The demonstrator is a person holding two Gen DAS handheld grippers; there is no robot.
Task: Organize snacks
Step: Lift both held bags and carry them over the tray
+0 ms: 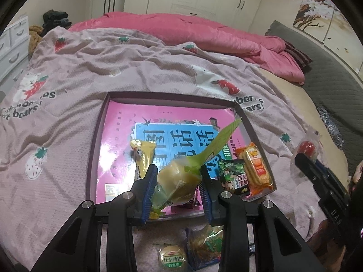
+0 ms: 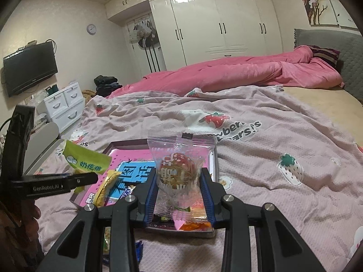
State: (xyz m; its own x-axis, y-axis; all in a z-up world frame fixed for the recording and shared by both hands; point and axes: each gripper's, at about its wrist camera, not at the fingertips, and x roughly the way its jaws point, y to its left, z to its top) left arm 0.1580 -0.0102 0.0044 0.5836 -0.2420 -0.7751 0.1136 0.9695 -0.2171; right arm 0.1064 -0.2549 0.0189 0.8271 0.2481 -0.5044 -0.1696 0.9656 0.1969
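Left gripper point(image 1: 178, 181) clamps a green-wrapped snack point(image 1: 179, 181) above the shallow box point(image 1: 99, 136) on the strawberry blanket point(image 1: 68, 117)

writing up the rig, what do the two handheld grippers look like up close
Both the left gripper and the right gripper are matte black, with angular linkage arms joined by silver round bolts. The fingers carry ribbed blue pads. Seen from the right wrist camera, the left one's side reads "GenRobot.AI" in pale letters.
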